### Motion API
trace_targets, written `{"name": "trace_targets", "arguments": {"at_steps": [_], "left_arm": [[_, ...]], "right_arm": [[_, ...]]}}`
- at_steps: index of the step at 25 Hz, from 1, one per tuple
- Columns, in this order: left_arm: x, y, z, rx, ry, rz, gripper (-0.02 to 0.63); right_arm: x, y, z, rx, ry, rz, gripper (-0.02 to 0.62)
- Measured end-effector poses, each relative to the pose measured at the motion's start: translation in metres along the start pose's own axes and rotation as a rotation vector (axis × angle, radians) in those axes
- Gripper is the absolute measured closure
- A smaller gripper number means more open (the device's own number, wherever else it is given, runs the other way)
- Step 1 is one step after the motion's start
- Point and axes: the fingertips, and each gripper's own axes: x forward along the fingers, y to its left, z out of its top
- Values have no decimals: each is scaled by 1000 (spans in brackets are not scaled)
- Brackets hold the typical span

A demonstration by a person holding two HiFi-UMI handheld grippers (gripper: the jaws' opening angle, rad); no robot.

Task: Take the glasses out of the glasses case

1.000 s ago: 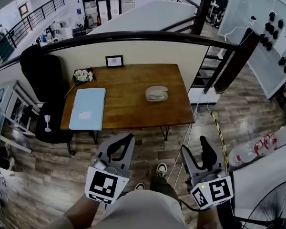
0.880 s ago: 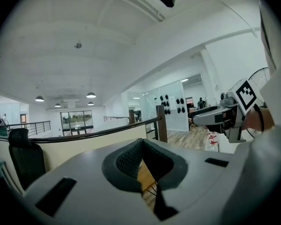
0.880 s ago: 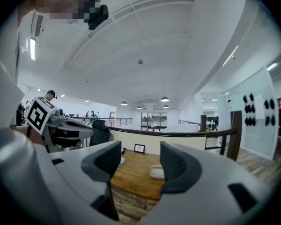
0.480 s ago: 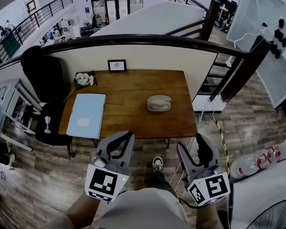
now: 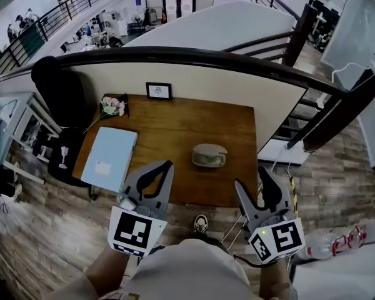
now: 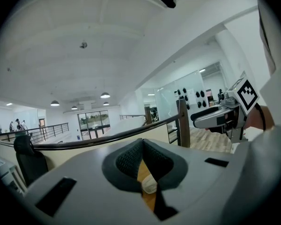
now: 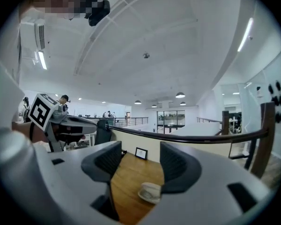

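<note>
The head view looks steeply down on the brown wooden table (image 5: 175, 130); both gripper views face forward, low, sharing that table.

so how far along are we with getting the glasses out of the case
Nothing is done yet: the glasses case lies on the wooden table, apparently closed, with no glasses showing. Nothing is in hand: the left gripper is shut and empty, the right gripper open, both clear of the case. Left: reach it, open it, lift the glasses out.
</note>
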Motion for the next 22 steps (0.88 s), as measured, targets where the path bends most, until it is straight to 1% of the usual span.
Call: {"name": "trace_targets", "arguments": {"at_steps": [3, 6, 8, 11, 17, 22], "left_arm": [[34, 4, -4, 3, 30, 35, 604], [67, 11, -6, -22, 52, 74, 603], [86, 13, -8, -36, 56, 87, 603], [107, 15, -12, -29, 72, 97, 603], [129, 29, -17, -46, 95, 110, 604], [137, 42, -24, -77, 108, 82, 604]], "right_arm": [[30, -28, -2, -5, 13, 51, 334], [58, -53, -3, -12, 16, 93, 334], [73, -67, -4, -21, 20, 115, 334], [91, -84, -7, -28, 29, 132, 334], [117, -95, -17, 1, 54, 149, 337], [131, -92, -23, 16, 87, 140, 339]]}}
